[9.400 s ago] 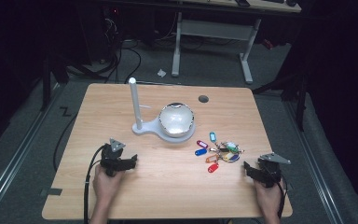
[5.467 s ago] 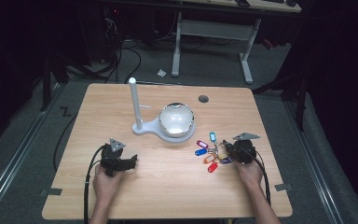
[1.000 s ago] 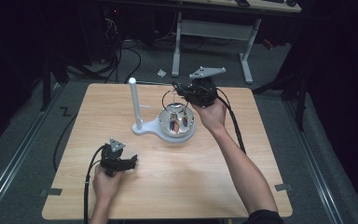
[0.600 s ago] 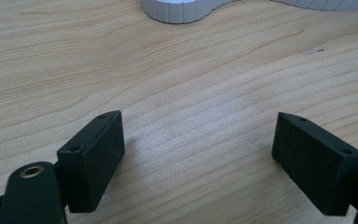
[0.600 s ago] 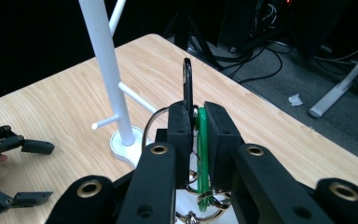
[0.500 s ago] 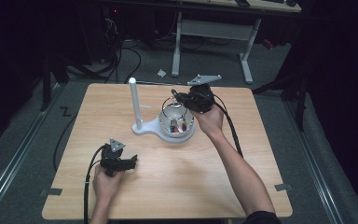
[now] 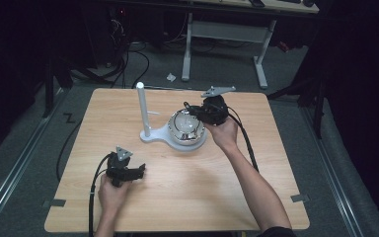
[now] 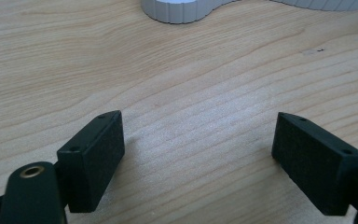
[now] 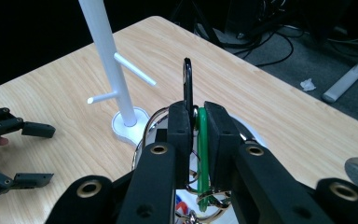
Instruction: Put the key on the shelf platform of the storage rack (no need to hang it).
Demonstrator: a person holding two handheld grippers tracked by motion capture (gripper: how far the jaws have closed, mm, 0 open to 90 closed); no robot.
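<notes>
Overhead, right gripper [image 9: 196,128] clamping key bunch [image 9: 201,140] above bowl [image 7: 187,127], left gripper [image 8: 200,154] agape, white stand [image 7: 143,111] beside.

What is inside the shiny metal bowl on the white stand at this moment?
The bowl holds the lower part of the key bunch, which the right gripper pinches above it. The gripper covers most of the bowl's inside, so anything else there cannot be seen.
</notes>
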